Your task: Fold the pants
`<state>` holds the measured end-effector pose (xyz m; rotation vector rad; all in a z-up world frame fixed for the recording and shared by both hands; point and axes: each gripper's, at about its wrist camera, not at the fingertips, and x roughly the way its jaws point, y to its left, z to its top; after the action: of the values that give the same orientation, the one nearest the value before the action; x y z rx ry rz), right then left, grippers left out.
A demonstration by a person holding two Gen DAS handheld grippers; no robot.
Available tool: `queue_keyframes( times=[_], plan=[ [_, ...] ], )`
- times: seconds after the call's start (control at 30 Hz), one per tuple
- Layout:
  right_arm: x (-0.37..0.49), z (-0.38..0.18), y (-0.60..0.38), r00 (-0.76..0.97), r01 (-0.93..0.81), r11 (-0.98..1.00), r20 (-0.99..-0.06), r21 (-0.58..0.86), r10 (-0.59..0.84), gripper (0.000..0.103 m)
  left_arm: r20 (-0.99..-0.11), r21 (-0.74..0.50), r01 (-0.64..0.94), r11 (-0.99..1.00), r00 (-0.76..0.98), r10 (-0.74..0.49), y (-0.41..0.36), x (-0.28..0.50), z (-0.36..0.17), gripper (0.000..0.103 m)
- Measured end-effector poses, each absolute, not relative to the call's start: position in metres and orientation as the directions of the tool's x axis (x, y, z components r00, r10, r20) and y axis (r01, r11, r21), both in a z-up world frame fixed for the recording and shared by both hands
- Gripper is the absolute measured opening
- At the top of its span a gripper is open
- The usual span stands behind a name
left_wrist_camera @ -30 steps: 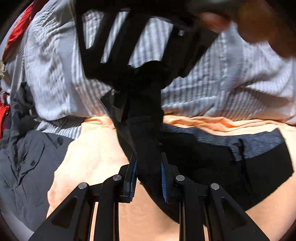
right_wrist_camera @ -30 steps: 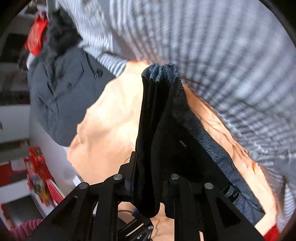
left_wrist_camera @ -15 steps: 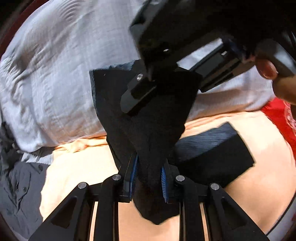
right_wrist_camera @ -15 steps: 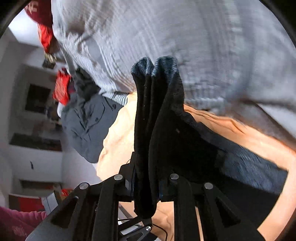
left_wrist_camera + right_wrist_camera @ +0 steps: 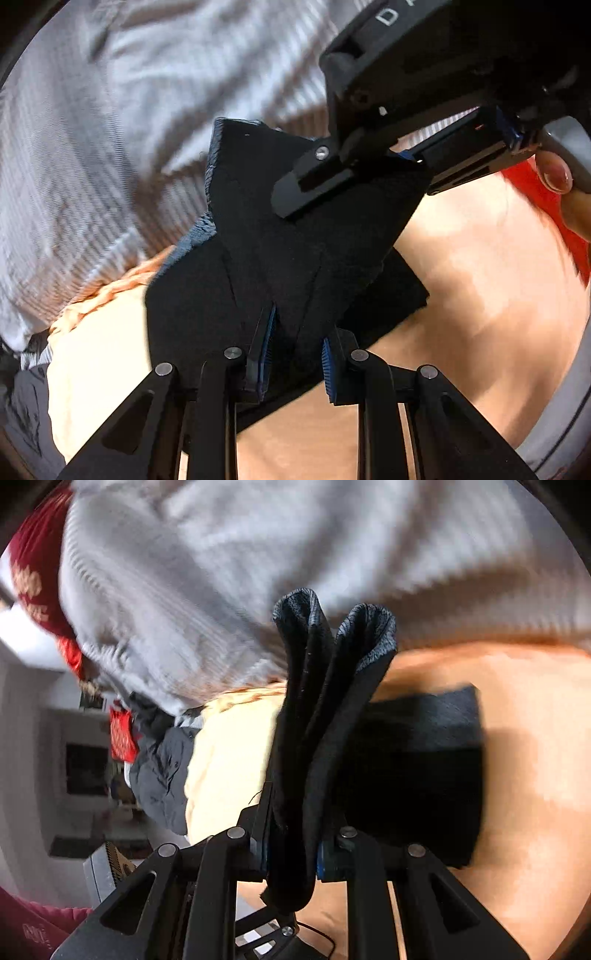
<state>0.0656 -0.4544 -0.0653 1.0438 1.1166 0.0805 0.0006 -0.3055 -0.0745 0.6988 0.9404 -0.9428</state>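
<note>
Tongs on both sides are pinching the dark pants: the left gripper has a fold of cloth squeezed between its blue pads, and the right gripper clamps a bunched, doubled-over edge that stands up above its fingers. The rest of the pants lies on the peach sheet, lifted where the two hold it. Beyond, a striped grey blanket and what looks like a grey shirt, blurred, lie at the sheet's far edge.
</note>
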Motion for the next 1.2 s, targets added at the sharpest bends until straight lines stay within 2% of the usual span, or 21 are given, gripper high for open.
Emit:
queue_keyframes(
  times=[0.13, 0.2, 0.23, 0.3, 0.37, 0.47, 0.5, 0.6, 0.77, 0.9, 0.97, 1.03, 1.07, 1.2],
  plan=[
    [0.041, -0.121, -0.47, 0.492, 0.505, 0.456, -0.678, 0.733, 0.547, 0.019, -0.918, 0.17, 0.911, 0.377, 0.285, -0.275, -0.318, -0.015, -0.107, 0.025],
    [0.032, -0.141, -0.472, 0.494, 0.536, 0.42, -0.676, 0.732, 0.547, 0.021, -0.924, 0.198, 0.911, 0.361, 0.297, -0.242, -0.317, -0.02, -0.114, 0.035],
    [0.032, -0.146, -0.471, 0.491, 0.543, 0.417, -0.679, 0.729, 0.547, 0.026, -0.927, 0.195, 0.913, 0.357, 0.291, -0.238, -0.316, -0.022, -0.116, 0.039],
    [0.026, -0.154, -0.472, 0.49, 0.564, 0.4, -0.683, 0.723, 0.542, 0.028, -0.936, 0.161, 0.918, 0.363, 0.258, -0.238, -0.308, -0.022, -0.111, 0.055],
    [0.022, -0.153, -0.474, 0.497, 0.579, 0.365, -0.671, 0.729, 0.55, 0.033, -0.943, 0.111, 0.917, 0.384, 0.219, -0.25, -0.299, -0.017, -0.102, 0.055],
    [0.022, -0.132, -0.475, 0.438, 0.609, 0.477, -0.77, 0.633, 0.464, 0.044, -0.944, 0.042, 0.881, 0.471, 0.19, -0.271, -0.278, 0.006, -0.083, 0.055],
    [0.023, -0.119, -0.476, 0.428, 0.606, 0.533, -0.807, 0.59, 0.407, 0.045, -0.942, 0.026, 0.862, 0.506, 0.19, -0.276, -0.273, 0.016, -0.078, 0.055],
    [0.038, -0.092, -0.478, 0.456, 0.556, 0.628, -0.831, 0.545, 0.317, 0.045, -0.937, 0.012, 0.778, 0.629, 0.229, -0.265, -0.259, 0.051, -0.07, 0.055],
    [0.091, -0.089, -0.486, 0.476, 0.502, 0.682, -0.828, 0.532, 0.296, 0.045, -0.96, -0.062, 0.606, 0.793, 0.182, -0.214, -0.248, 0.112, -0.091, 0.055],
    [0.125, -0.098, -0.49, 0.465, 0.48, 0.721, -0.842, 0.5, 0.275, 0.044, -0.965, -0.069, 0.542, 0.838, 0.175, -0.193, -0.244, 0.132, -0.104, 0.055],
    [0.131, -0.1, -0.492, 0.465, 0.47, 0.727, -0.841, 0.501, 0.278, 0.042, -0.967, -0.065, 0.536, 0.842, 0.176, -0.186, -0.243, 0.137, -0.108, 0.055],
    [0.138, -0.105, -0.491, 0.449, 0.464, 0.731, -0.844, 0.501, 0.294, 0.025, -0.971, -0.057, 0.539, 0.84, 0.167, -0.173, -0.244, 0.141, -0.114, 0.055],
    [0.138, -0.106, -0.49, 0.437, 0.462, 0.731, -0.846, 0.502, 0.304, 0.008, -0.972, -0.056, 0.542, 0.839, 0.163, -0.17, -0.245, 0.141, -0.117, 0.055],
    [0.118, -0.097, -0.486, 0.398, 0.457, 0.769, -0.876, 0.447, 0.272, 0.006, -0.972, -0.055, 0.564, 0.824, 0.157, -0.173, -0.247, 0.144, -0.123, 0.055]
  ],
)
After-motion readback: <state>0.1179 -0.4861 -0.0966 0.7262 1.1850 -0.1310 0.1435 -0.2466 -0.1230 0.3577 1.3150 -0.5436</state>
